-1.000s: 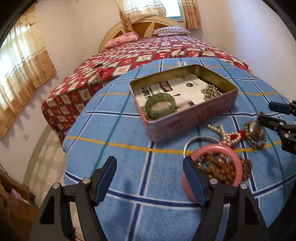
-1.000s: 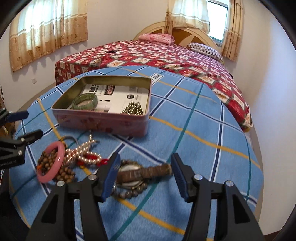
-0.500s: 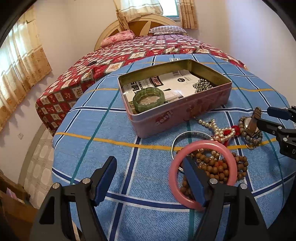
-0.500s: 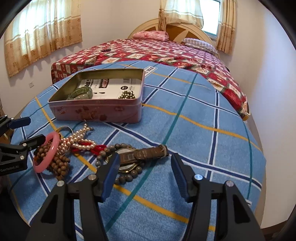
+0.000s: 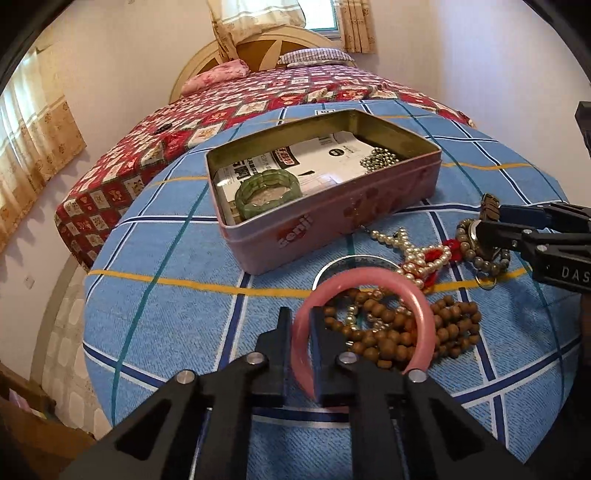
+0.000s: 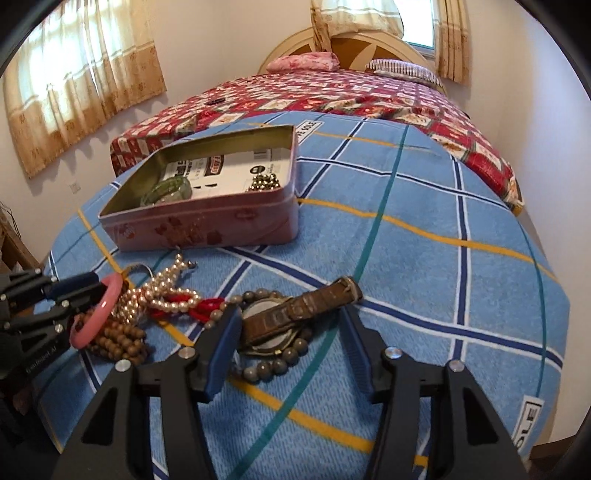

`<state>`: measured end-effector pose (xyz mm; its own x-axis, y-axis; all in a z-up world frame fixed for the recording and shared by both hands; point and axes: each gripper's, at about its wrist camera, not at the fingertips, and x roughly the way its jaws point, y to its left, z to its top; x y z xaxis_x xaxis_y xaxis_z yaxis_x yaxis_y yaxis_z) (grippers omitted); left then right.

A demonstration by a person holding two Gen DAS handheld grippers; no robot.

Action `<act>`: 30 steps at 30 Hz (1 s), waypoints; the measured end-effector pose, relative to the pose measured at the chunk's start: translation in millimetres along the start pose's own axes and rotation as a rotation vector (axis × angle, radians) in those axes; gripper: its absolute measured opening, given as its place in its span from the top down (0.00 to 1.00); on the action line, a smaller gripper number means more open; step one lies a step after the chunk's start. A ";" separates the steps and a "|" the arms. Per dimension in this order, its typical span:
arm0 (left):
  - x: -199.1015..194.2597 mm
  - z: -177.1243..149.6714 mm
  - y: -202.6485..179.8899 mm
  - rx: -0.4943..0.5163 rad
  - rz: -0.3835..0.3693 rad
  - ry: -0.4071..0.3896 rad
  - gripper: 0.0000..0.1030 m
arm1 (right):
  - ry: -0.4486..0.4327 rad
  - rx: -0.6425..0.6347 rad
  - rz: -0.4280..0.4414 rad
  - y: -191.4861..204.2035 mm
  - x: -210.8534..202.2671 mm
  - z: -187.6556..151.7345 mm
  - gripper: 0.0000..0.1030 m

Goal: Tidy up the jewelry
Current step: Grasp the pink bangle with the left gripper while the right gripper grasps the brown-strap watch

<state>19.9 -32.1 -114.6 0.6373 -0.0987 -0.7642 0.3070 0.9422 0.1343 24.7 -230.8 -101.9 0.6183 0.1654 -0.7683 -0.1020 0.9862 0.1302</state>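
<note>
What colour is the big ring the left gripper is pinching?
Pink. The smooth pink bangle shows best in the left wrist view, clamped in the left gripper.

Walls: we see plain pale walls (image 6: 229, 44) around the room.
Bed: at 12 o'clock we see a bed under a red patterned quilt (image 5: 258, 96), with a curved cream headboard (image 6: 295, 40) and a pink pillow (image 5: 218, 75).
Windows: we find tan patterned curtains (image 6: 81, 81) at 10 o'clock and daylight through a window (image 5: 321, 14) behind the headboard.
Floor: we make out pale tiles (image 5: 62, 332) at 8 o'clock.

Watch (image 6: 273, 325) face — strap-covered, unreadable
</note>
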 end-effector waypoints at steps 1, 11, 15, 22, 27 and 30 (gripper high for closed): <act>-0.3 0.3 0.5 -0.003 -0.001 0.001 0.93 | -0.003 0.003 -0.004 -0.3 -0.3 1.0 0.50; -11.5 8.3 6.0 -0.016 -0.013 -0.032 0.94 | 0.006 0.018 -0.001 2.2 8.6 12.5 0.67; -12.9 11.6 7.5 -0.018 0.000 -0.043 0.94 | 0.006 0.011 -0.009 3.7 11.6 16.1 0.74; -14.6 14.8 11.9 -0.037 -0.003 -0.052 1.00 | -0.013 -0.040 -0.025 12.8 10.5 16.0 0.81; -17.0 18.7 15.0 -0.046 -0.008 -0.061 1.00 | -0.053 -0.061 -0.015 18.0 0.7 15.9 0.81; -13.5 17.5 17.7 -0.060 -0.011 -0.052 1.00 | -0.078 -0.071 -0.014 21.6 -4.9 16.0 0.82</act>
<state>29.0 -19.7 -90.8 0.6702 -0.1246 -0.7316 0.2723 0.9584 0.0862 32.0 -210.4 -85.3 0.6787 0.1535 -0.7182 -0.1463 0.9866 0.0726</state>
